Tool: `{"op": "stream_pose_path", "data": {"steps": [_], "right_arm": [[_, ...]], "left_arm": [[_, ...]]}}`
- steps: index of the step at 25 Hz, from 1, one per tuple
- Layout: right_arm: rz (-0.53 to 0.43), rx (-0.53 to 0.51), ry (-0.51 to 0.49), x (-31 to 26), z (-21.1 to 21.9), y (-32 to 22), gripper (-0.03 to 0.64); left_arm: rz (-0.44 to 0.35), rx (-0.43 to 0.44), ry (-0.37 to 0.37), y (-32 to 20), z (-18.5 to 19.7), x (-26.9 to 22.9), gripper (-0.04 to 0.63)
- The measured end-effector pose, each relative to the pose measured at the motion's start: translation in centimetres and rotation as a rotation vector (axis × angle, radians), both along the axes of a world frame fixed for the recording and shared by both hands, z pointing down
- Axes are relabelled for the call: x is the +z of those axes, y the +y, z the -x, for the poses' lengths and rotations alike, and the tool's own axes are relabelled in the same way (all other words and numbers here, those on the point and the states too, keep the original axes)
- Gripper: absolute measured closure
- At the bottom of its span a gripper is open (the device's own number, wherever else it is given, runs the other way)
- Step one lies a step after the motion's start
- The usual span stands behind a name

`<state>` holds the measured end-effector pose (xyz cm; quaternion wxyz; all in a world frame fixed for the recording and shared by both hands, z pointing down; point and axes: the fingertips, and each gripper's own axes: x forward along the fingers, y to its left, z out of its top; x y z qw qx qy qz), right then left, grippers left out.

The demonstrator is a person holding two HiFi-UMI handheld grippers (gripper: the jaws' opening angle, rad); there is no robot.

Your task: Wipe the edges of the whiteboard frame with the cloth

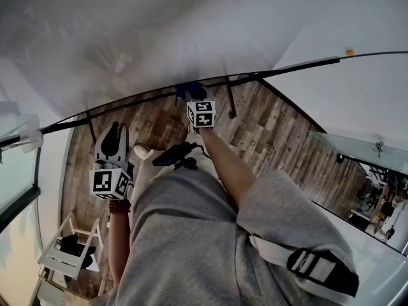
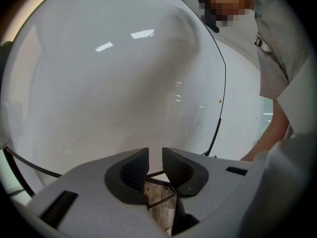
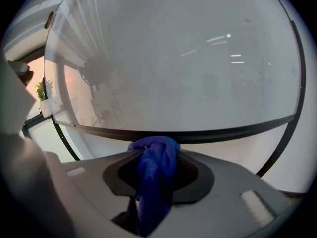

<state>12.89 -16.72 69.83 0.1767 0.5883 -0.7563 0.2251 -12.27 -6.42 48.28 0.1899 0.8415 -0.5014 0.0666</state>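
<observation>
The whiteboard (image 1: 159,37) fills the upper head view, its dark bottom frame edge (image 1: 146,99) curving across. My right gripper (image 1: 191,97) is shut on a blue cloth (image 1: 190,91) and holds it right at that edge. In the right gripper view the cloth (image 3: 153,167) is bunched between the jaws of the right gripper (image 3: 157,155), just under the frame edge (image 3: 223,132). My left gripper (image 1: 113,131) hangs lower left, away from the board. Its jaws stand almost together in the left gripper view (image 2: 155,157), holding nothing, facing the board (image 2: 124,83).
The board's dark stand legs (image 1: 229,101) (image 1: 91,129) come down onto the wood-plank floor (image 1: 274,132). A white step stool (image 1: 70,254) stands at lower left. A glass partition (image 1: 357,152) runs along the right. The person's grey clothing (image 1: 191,234) fills the bottom.
</observation>
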Motion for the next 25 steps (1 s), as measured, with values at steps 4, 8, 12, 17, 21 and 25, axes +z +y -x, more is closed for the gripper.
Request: {"op": "stream_pose_path", "data": {"steps": [4, 8, 12, 17, 21, 25], "right_arm": [[0.004, -0.010, 0.006, -0.1, 1.1, 0.0, 0.469], [0.006, -0.013, 0.004, -0.1, 2.4, 0.1, 0.469], [0.010, -0.001, -0.003, 0.0, 3.5, 0.2, 0.469], [0.010, 0.000, -0.003, 0.0, 4.6, 0.2, 0.469], [0.013, -0.001, -0.002, -0.1, 5.6, 0.3, 0.469], [0.012, -0.013, -0.002, 0.0, 6.7, 0.4, 0.469]], "left_arm": [[0.006, 0.004, 0.009, 0.3, 0.7, 0.2, 0.506], [0.012, 0.002, 0.012, 0.5, 1.9, 0.5, 0.506], [0.011, -0.005, 0.014, 0.7, 3.2, 0.5, 0.506], [0.011, -0.012, 0.013, 0.9, 4.7, 0.5, 0.506], [0.010, -0.020, 0.017, 1.2, 5.7, 0.7, 0.506], [0.010, -0.030, 0.024, 1.4, 6.5, 0.8, 0.506]]}}
